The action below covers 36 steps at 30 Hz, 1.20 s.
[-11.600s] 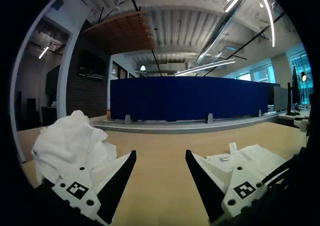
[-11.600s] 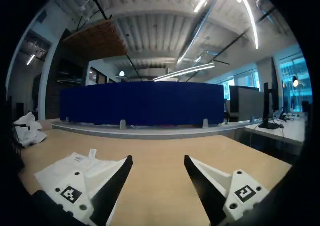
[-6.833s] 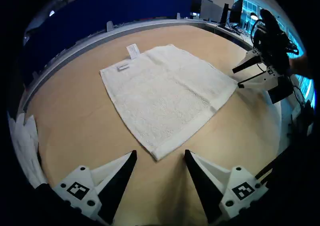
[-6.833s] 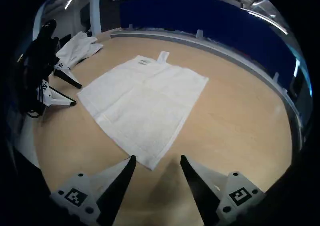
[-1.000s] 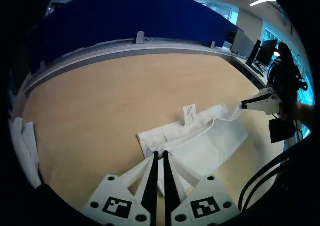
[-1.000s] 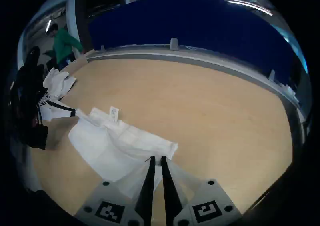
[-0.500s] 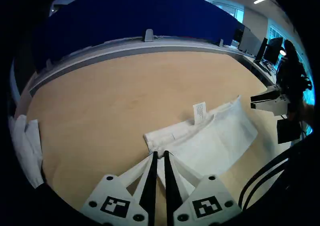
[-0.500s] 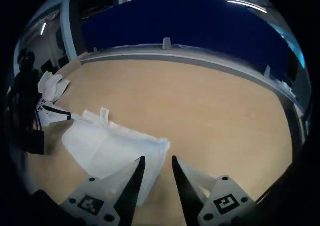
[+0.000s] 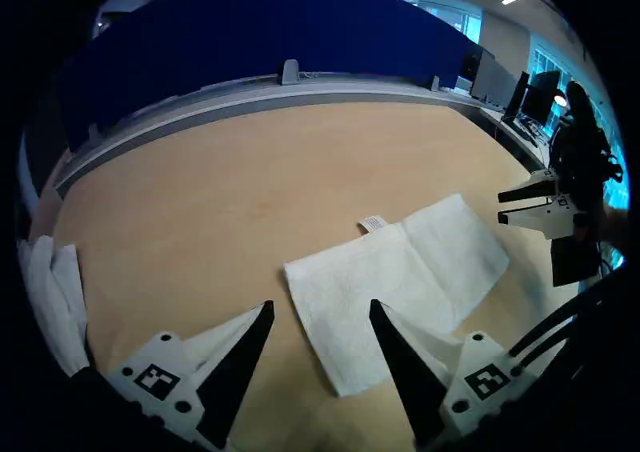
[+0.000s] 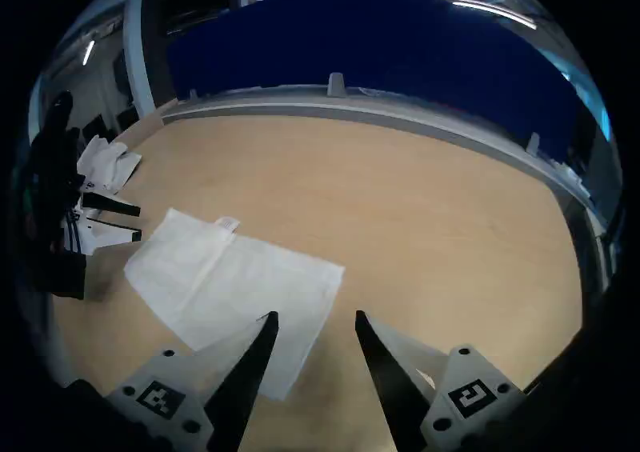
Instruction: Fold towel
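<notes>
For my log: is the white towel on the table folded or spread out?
Folded, apparently once: the towel lies flat as a rectangle, its tag peeking from under the top layer at the far edge.

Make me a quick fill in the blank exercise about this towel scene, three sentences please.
The towel lying flat on the table is ____ in colour. The left gripper and right gripper are both ____, holding nothing. The partition behind the table is ____.
Missing words: white, open, blue.
</notes>
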Tool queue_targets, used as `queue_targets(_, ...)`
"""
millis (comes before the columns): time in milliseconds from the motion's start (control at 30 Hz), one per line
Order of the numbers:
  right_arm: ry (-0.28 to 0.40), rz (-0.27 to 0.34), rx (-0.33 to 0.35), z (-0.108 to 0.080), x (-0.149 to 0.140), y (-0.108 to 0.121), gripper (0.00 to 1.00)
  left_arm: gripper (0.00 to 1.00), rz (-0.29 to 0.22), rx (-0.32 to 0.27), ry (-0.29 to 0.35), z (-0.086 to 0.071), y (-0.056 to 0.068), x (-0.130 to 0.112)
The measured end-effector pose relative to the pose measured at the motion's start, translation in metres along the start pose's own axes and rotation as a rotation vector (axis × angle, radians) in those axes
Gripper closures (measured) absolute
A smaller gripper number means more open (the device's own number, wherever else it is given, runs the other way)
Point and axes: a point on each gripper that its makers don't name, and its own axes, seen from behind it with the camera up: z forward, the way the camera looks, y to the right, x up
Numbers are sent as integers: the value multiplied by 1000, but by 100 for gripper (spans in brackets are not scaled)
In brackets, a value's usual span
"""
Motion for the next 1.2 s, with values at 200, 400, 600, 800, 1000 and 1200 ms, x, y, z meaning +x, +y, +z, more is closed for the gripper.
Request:
queue_targets(200, -4, 0, 3, -3, -3, -1, 25, 8, 10, -1, 4, -3, 3, 1)
queue_targets(400, -7, -2, 5, -6, -8, -2, 25, 8, 0, -2, 11, -8, 5, 3)
queue_targets(600, -23, -18, 13, -10, -20, -8, 25, 8, -9, 5, 14, -18, 6, -3)
queue_targets(800, -50, -28, 22, -15, -41, -14, 25, 8, -28, 8, 5, -29, 9, -19)
queue_targets(1000, -81, -45, 38, -22, -63, -23, 11, 8, -52, 11, -12, -39, 13, -39)
queue_targets(1200, -102, -66, 43, -24, -76, -27, 11, 8, -79, 11, -19, -49, 18, -52)
